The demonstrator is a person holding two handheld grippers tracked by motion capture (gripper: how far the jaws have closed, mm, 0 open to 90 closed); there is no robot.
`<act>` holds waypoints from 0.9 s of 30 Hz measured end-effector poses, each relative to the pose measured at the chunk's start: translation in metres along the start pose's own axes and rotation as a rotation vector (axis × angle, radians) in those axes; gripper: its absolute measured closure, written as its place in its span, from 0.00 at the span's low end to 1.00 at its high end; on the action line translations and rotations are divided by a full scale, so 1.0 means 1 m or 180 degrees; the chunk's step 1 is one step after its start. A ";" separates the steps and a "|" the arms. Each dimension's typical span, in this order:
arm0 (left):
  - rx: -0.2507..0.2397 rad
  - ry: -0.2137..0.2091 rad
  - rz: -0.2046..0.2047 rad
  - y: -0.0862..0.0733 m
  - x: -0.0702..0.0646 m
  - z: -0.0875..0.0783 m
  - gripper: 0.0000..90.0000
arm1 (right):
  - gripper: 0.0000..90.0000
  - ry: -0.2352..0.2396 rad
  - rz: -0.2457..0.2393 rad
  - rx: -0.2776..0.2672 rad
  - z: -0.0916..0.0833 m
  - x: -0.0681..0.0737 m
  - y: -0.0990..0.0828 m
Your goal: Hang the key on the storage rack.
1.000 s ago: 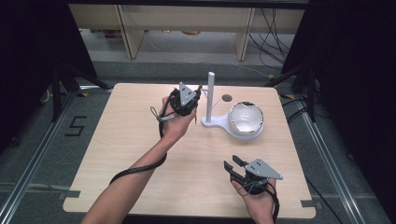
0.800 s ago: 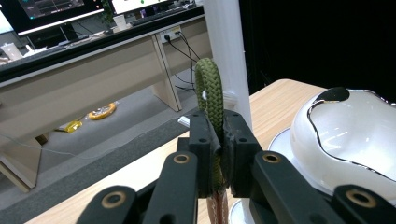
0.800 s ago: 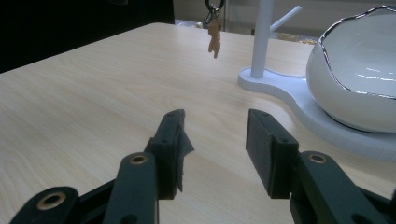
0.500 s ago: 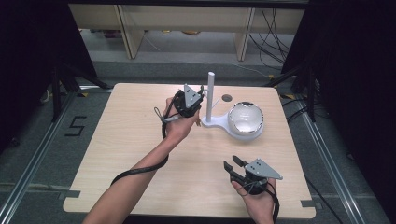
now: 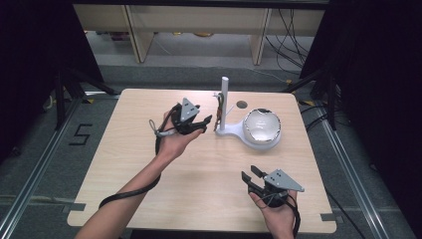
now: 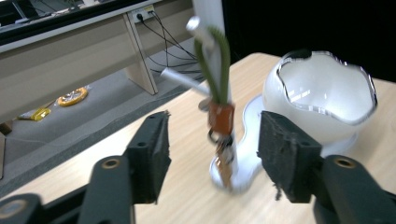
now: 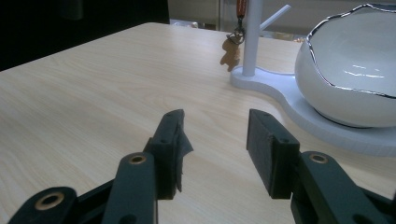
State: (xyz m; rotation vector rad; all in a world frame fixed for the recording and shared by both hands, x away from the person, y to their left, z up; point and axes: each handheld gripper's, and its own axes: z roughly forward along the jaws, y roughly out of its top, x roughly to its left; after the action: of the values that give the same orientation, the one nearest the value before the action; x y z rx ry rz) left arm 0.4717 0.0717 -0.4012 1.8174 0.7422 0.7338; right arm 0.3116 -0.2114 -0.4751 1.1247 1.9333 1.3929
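Both grippers open over table [image 5: 124, 164], nothing held.
Bowl [image 5: 261, 127] on stand [image 5: 225, 99] at 1 o'clock; left gripper [image 5: 206, 122] jaws spread beside hanging keychain [image 6: 219, 116]; right gripper [image 5: 251, 177] at 5 o'clock, apart.

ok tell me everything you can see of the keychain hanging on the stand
The keychain has an olive-green cord loop, an orange-brown tab, then metal rings and a small tan charm at the bottom. It hangs straight down from a peg of the white stand, close beside the post, above the base. The open left tool frames it without touching.
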 end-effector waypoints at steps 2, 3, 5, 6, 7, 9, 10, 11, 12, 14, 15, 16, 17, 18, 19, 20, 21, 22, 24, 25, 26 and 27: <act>-0.0009 -0.0003 0.0025 -0.009 0.006 -0.013 0.43 | 0.63 0.0027 0.0010 -0.0002 0.000 -0.001 0.000; 0.0018 -0.0015 -0.0024 -0.017 0.009 -0.021 0.42 | 0.63 0.0028 0.0058 -0.0019 0.000 -0.002 -0.001; 0.0004 -0.0013 -0.0026 -0.028 0.014 -0.032 0.41 | 0.63 -0.0004 0.0025 -0.0019 0.000 -0.004 -0.001; 0.0001 -0.0003 -0.0053 -0.042 0.018 -0.046 0.41 | 0.63 0.0000 0.0045 -0.0001 0.000 -0.004 -0.002; 0.0001 -0.0003 -0.0053 -0.042 0.018 -0.046 0.40 | 0.63 0.0000 0.0045 -0.0001 0.000 -0.004 -0.002; 0.0017 0.0024 -0.0084 -0.058 0.021 -0.059 0.40 | 0.63 -0.0024 0.0044 -0.0001 0.000 -0.004 -0.003; 0.0034 0.0054 -0.0109 -0.074 0.024 -0.072 0.40 | 0.62 -0.0053 0.0058 0.0069 -0.001 -0.004 -0.004; 0.0020 0.0073 -0.0141 -0.082 0.025 -0.078 0.40 | 0.62 -0.0045 0.0022 0.0066 0.000 -0.006 -0.005; 0.0020 0.0073 -0.0141 -0.082 0.025 -0.078 0.40 | 0.62 -0.0039 0.0080 0.0062 0.001 -0.005 -0.006; 0.0021 0.0140 -0.0242 -0.104 0.029 -0.094 0.40 | 0.62 -0.0039 0.0031 0.0064 0.002 -0.006 -0.007; 0.0021 0.0157 -0.0266 -0.110 0.030 -0.100 0.40 | 0.62 -0.0033 0.0063 0.0047 0.003 -0.006 -0.008; 0.0021 0.0157 -0.0266 -0.110 0.030 -0.100 0.40 | 0.62 -0.0019 0.0066 0.0052 0.003 -0.006 -0.008; 0.0028 0.0193 -0.0318 -0.121 0.030 -0.109 0.40 | 0.61 -0.0012 0.0066 0.0064 0.003 -0.006 -0.008; 0.0028 0.0193 -0.0318 -0.121 0.030 -0.109 0.40 | 0.61 -0.0012 0.0066 0.0064 0.003 -0.006 -0.008; 0.0023 0.0217 -0.0322 -0.131 0.030 -0.118 0.40 | 0.61 -0.0077 0.0087 0.0106 0.002 -0.006 -0.009; 0.0051 0.0248 -0.0325 -0.135 0.030 -0.123 0.40 | 0.61 -0.0070 0.0085 0.0108 0.002 -0.006 -0.009; 0.0034 0.0267 -0.0346 -0.140 0.030 -0.126 0.40 | 0.61 -0.0084 -0.0018 0.0096 0.002 -0.009 -0.009; 0.0034 0.0267 -0.0346 -0.140 0.030 -0.126 0.40 | 0.61 -0.0087 -0.0016 0.0088 0.002 -0.009 -0.009; 0.0018 0.0312 -0.0389 -0.149 0.031 -0.134 0.40 | 0.61 -0.0105 -0.0041 0.0072 0.002 -0.010 -0.010; 0.0038 0.0336 -0.0390 -0.151 0.031 -0.137 0.40 | 0.61 -0.0111 -0.0018 0.0080 0.002 -0.011 -0.011; 0.0027 0.0353 -0.0403 -0.155 0.031 -0.140 0.40 | 0.61 -0.0105 0.0005 0.0087 0.002 -0.011 -0.011; 0.0008 0.0362 -0.0393 -0.162 0.032 -0.145 0.40 | 0.61 -0.0105 0.0003 0.0114 0.001 -0.011 -0.011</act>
State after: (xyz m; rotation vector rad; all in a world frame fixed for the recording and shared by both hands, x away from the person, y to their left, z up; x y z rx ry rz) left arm 0.3558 0.2280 -0.5023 1.7261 0.9217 0.7597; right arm 0.3150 -0.2218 -0.4867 1.1580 1.9417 1.3369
